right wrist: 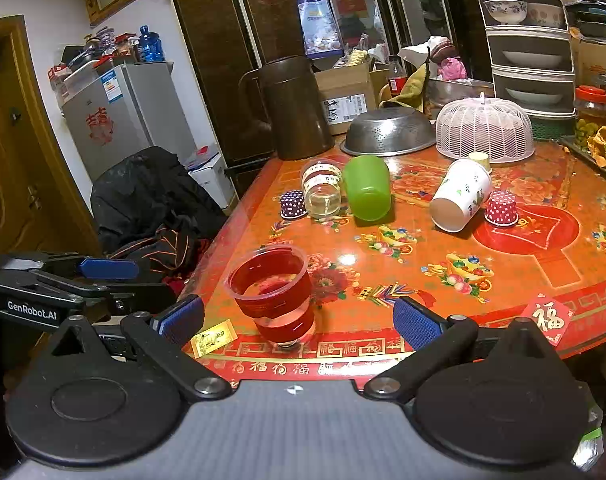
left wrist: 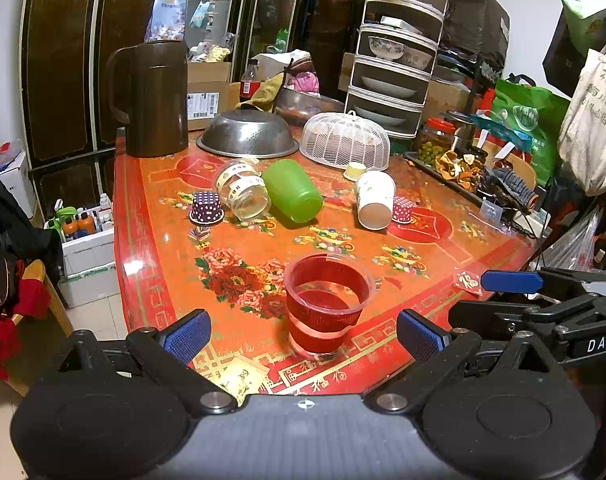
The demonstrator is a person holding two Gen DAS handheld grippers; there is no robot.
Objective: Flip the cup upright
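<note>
A clear plastic cup with a red band (left wrist: pixel 325 304) stands upright near the table's front edge; it also shows in the right wrist view (right wrist: pixel 273 296). My left gripper (left wrist: pixel 303 334) is open with the cup between its blue pads, apart from both. My right gripper (right wrist: pixel 299 318) is open just behind the cup. A green cup (left wrist: pixel 293 190) (right wrist: pixel 367 192), a glass jar (left wrist: pixel 243 192) (right wrist: pixel 322 188) and a white paper cup (left wrist: pixel 375 199) (right wrist: pixel 461 195) lie on their sides mid-table.
Two small dotted cups (left wrist: pixel 207 208) (left wrist: pixel 403 209) sit upside down. A brown jug (left wrist: pixel 153 98), a steel colander (left wrist: pixel 247 134) and a white mesh cover (left wrist: pixel 345 140) stand at the back. The table's left edge (left wrist: pixel 121 240) drops to the floor.
</note>
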